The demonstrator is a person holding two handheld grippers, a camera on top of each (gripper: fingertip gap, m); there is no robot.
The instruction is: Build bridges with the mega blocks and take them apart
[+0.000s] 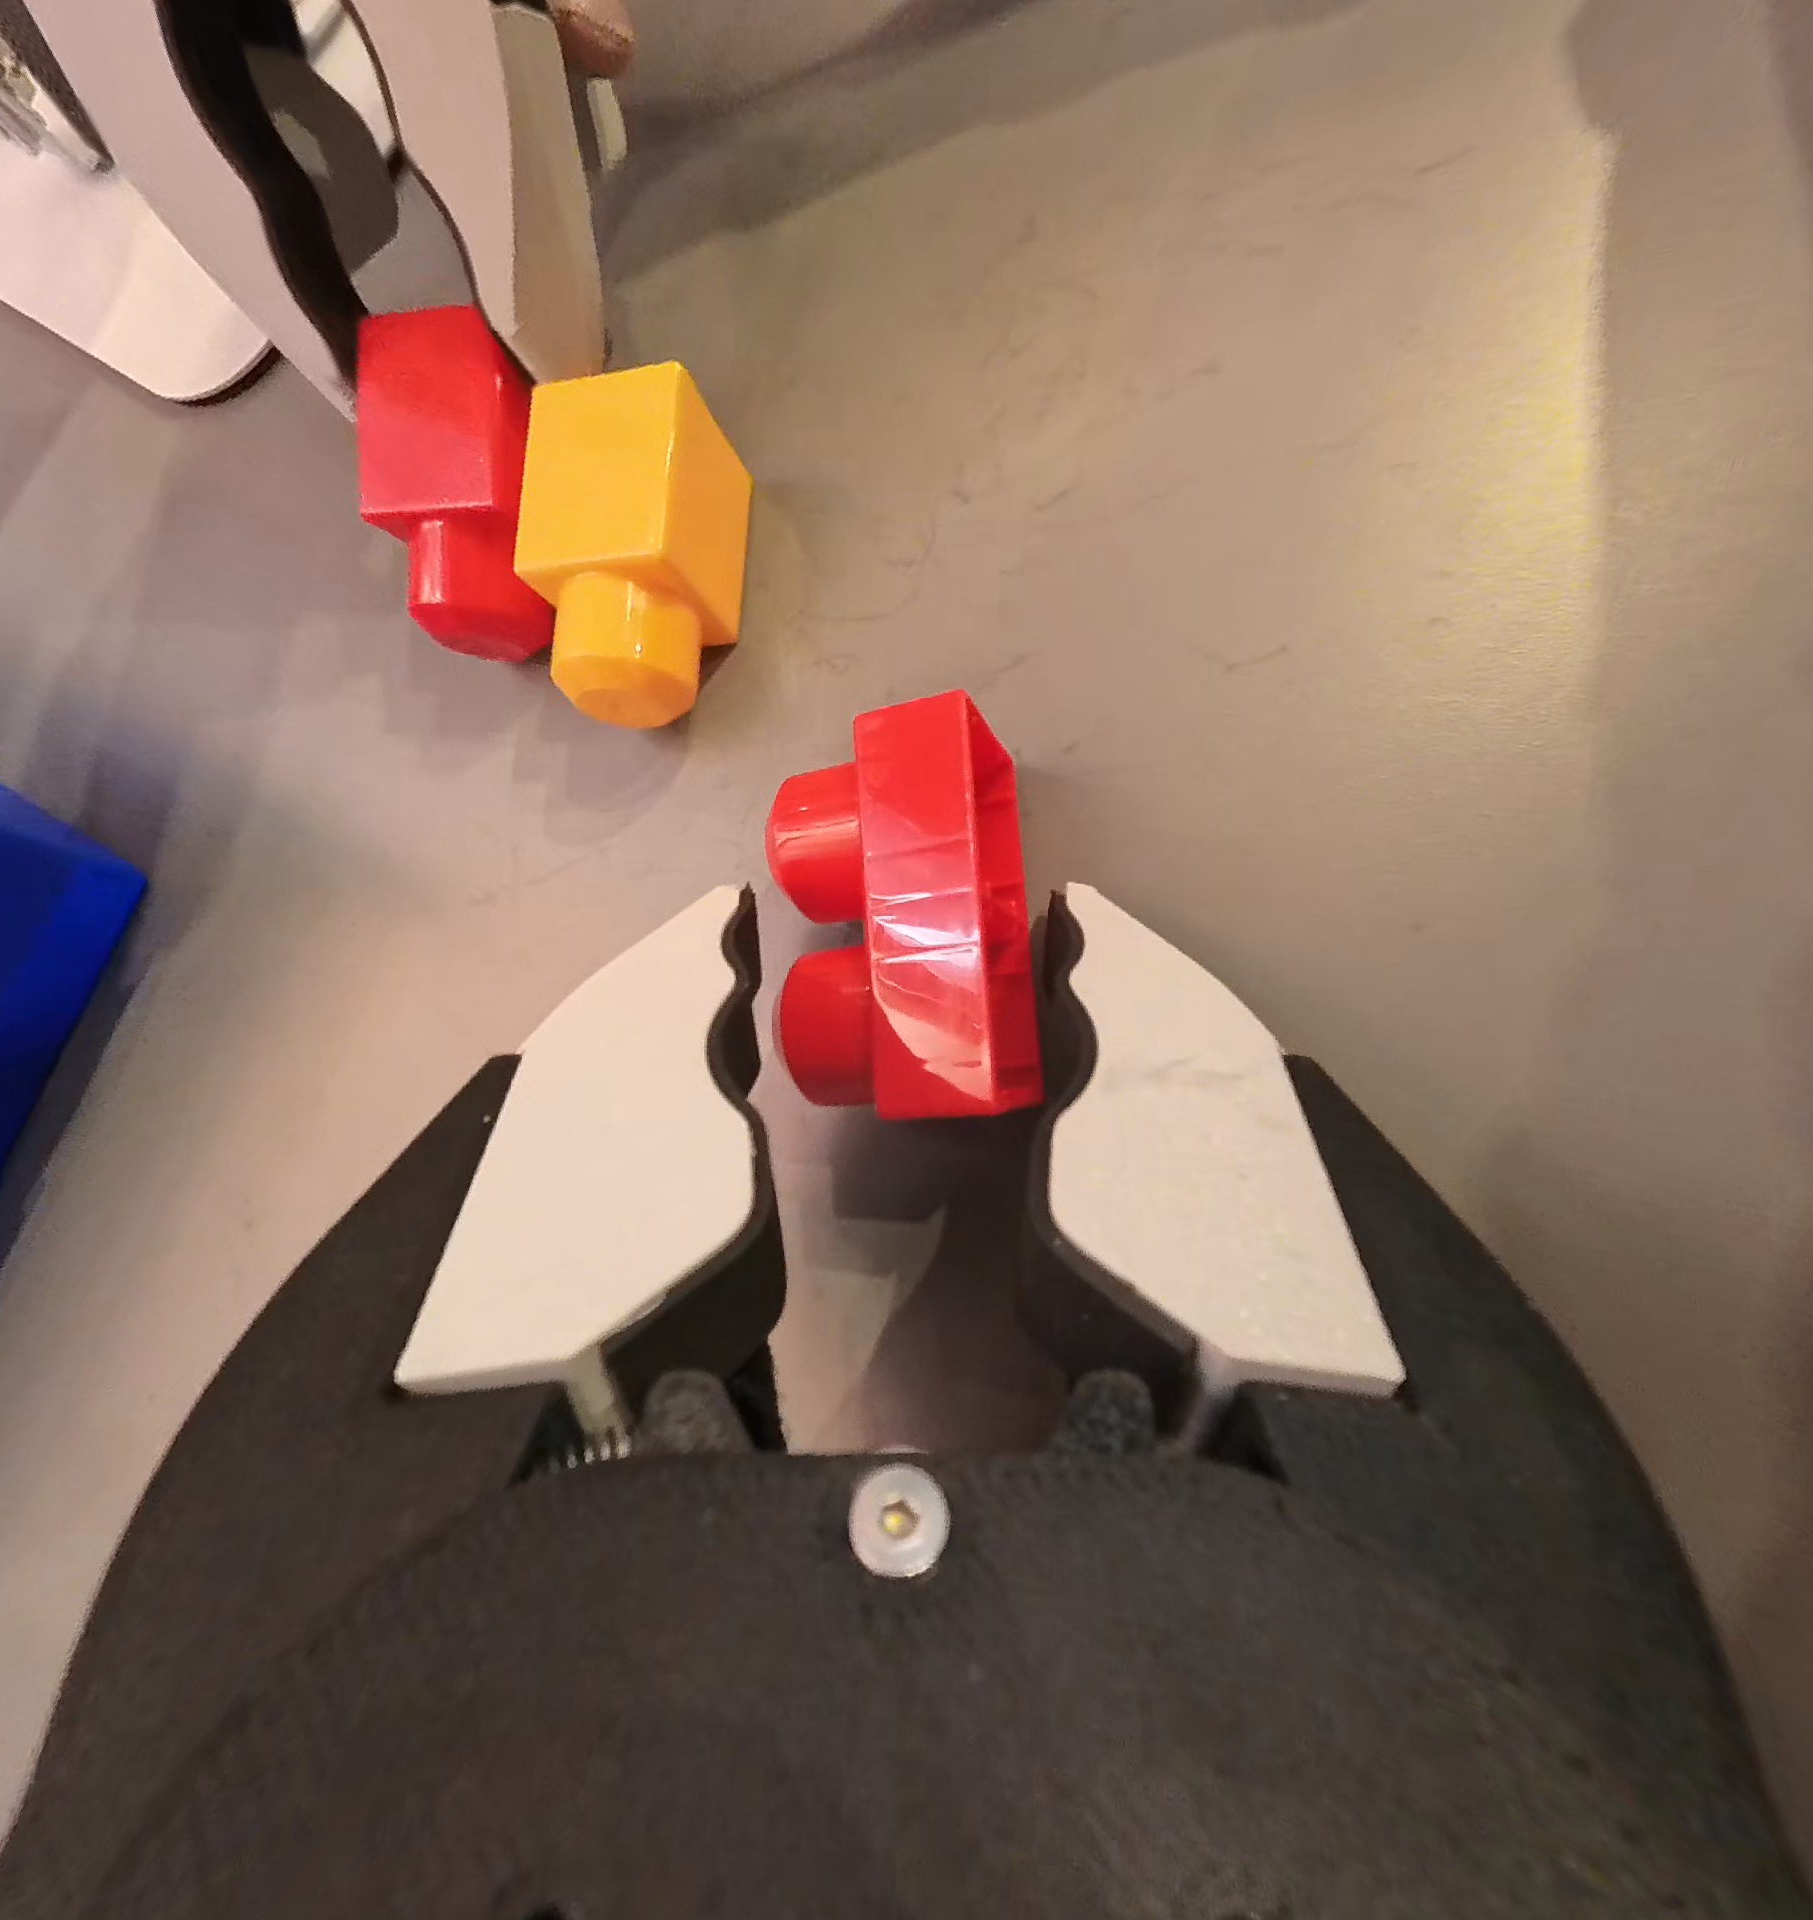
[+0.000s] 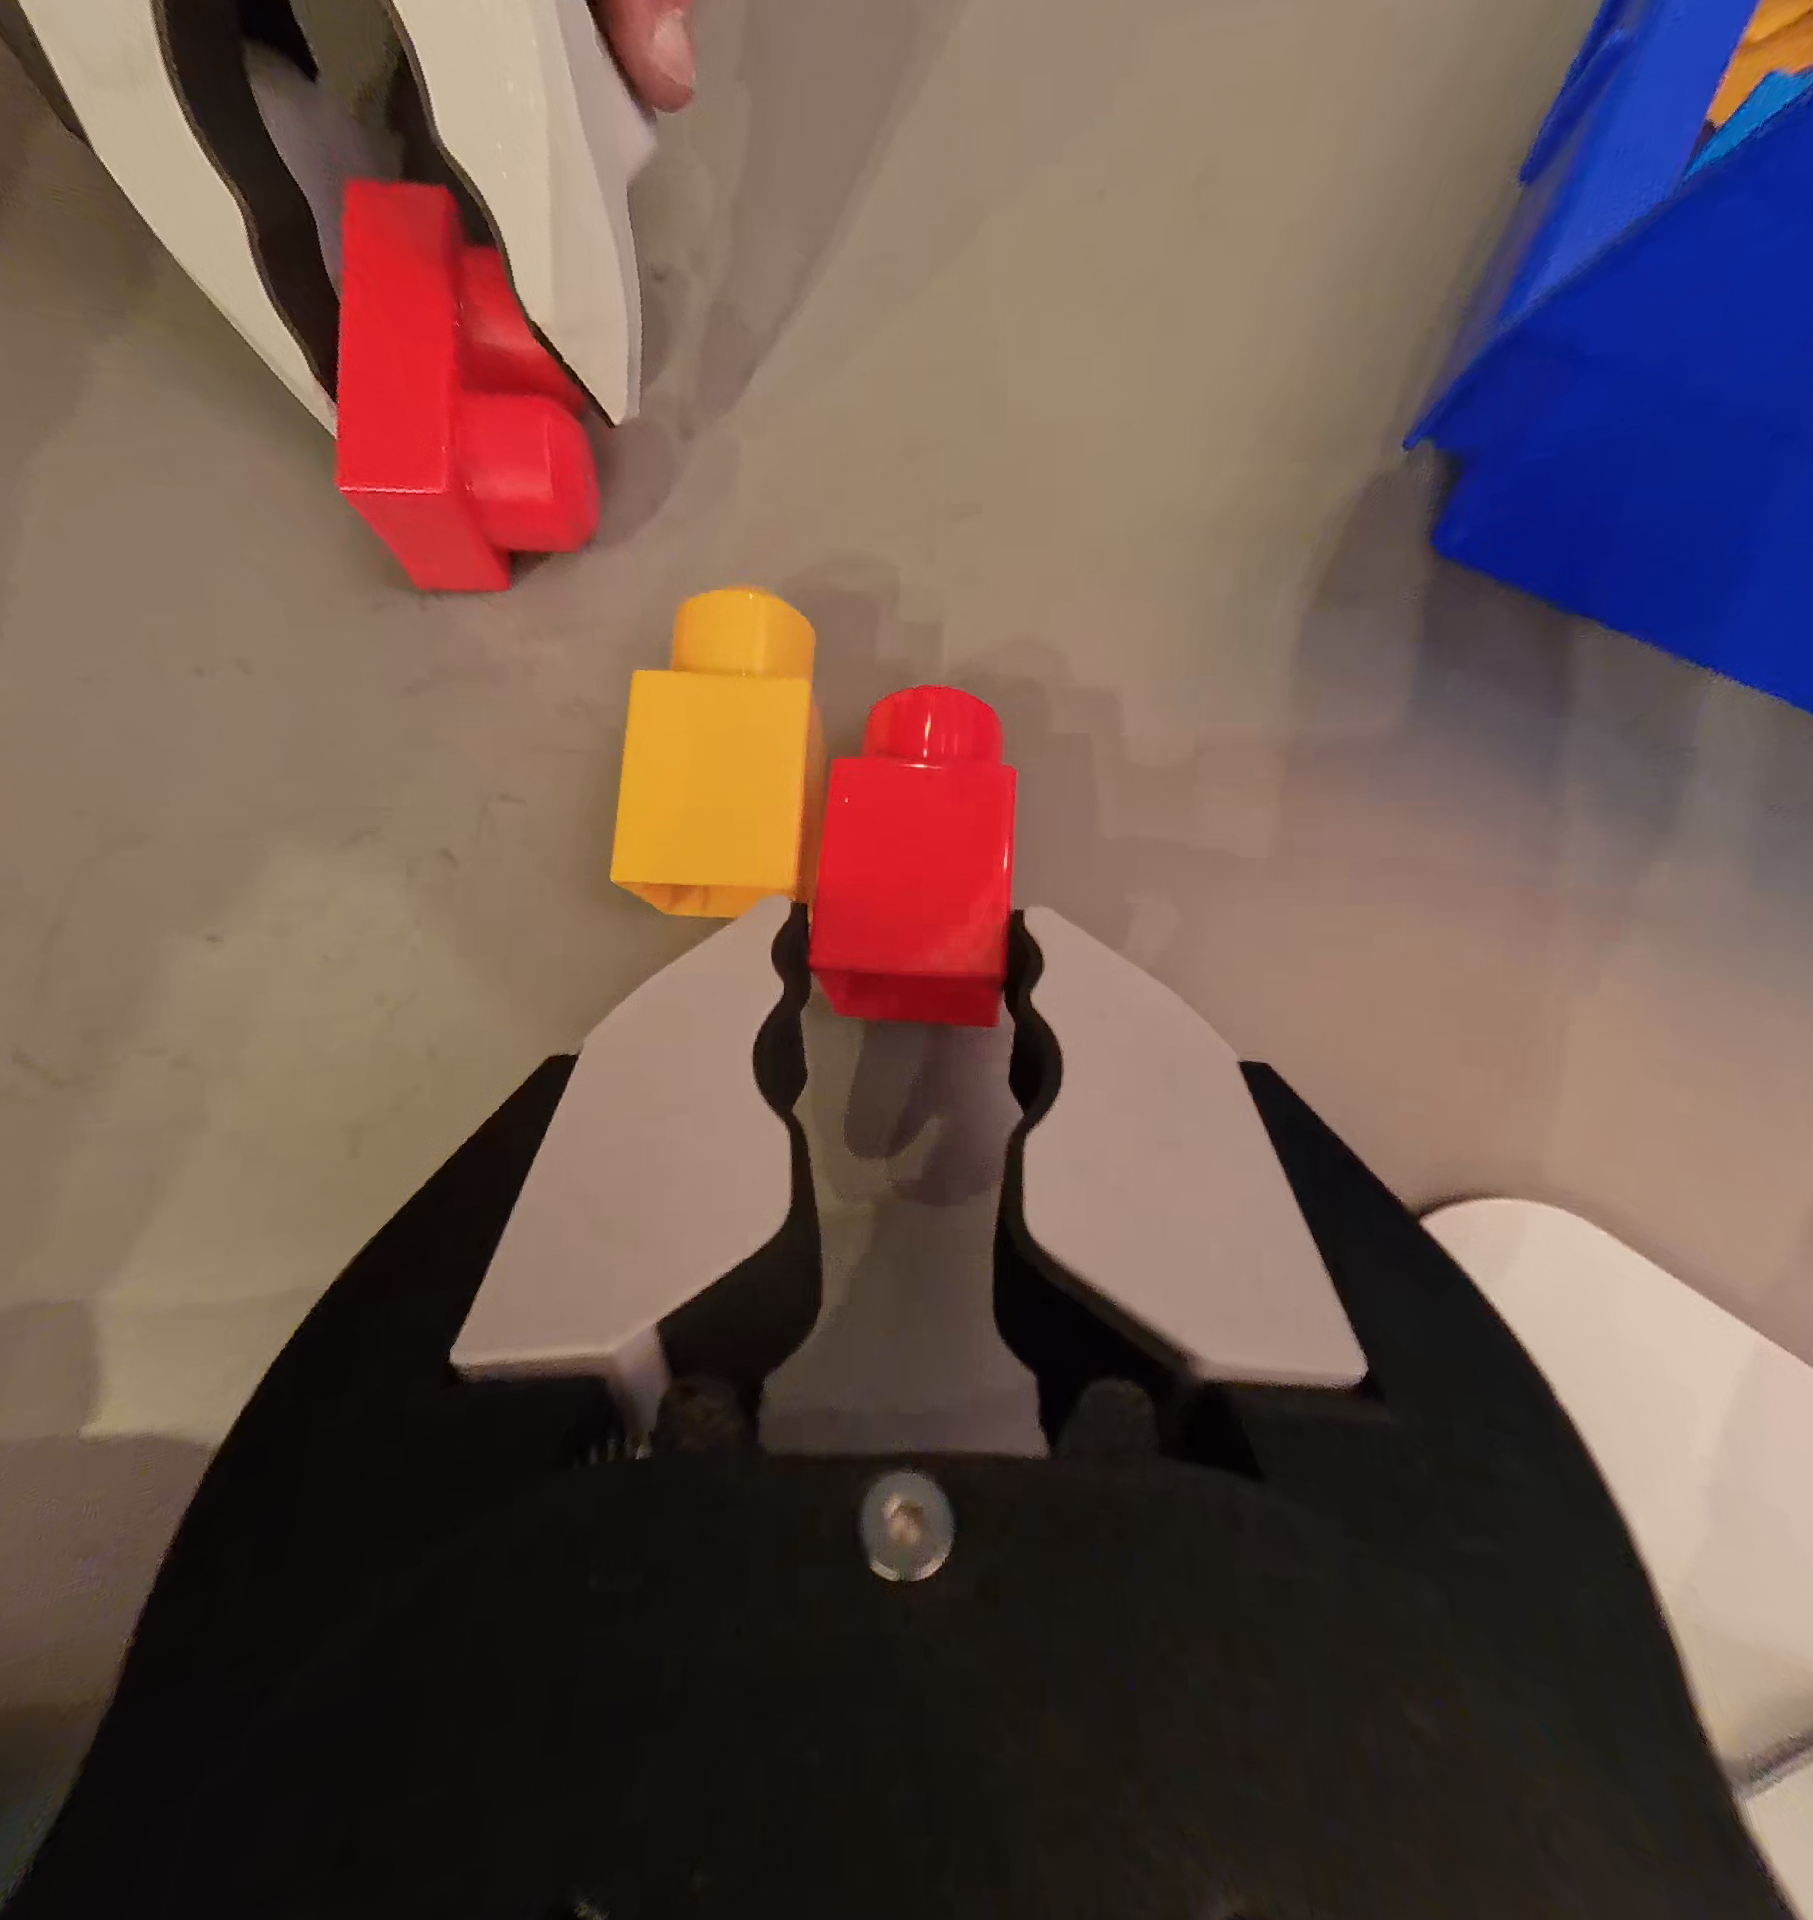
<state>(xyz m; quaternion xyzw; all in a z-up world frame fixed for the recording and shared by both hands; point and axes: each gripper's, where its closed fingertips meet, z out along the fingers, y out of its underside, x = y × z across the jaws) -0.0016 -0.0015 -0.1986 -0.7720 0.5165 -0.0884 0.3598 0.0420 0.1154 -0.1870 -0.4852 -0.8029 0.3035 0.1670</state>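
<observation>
My left gripper [image 1: 902, 899] is shut on a flat red two-stud block [image 1: 933, 914], with one pad on the studs and the other on its hollow underside. The same block also shows in the right wrist view [image 2: 414, 384], held low over the grey table [image 2: 1141, 520]. My right gripper [image 2: 910, 920] is shut on a red single-stud block [image 2: 912, 862] at its base, stud pointing away. A yellow single-stud block [image 2: 715, 790] lies on its side on the table, right beside the red one. In the left wrist view both blocks sit at the upper left, the red [image 1: 429, 416] and the yellow [image 1: 621, 499].
A blue bin [image 2: 1660, 416] stands at the right of the right wrist view and at the left edge of the left wrist view [image 1: 8, 987]. A white flat object [image 2: 1660, 1455] lies near my right gripper. A person's fingertip [image 2: 658, 52] shows behind the left gripper.
</observation>
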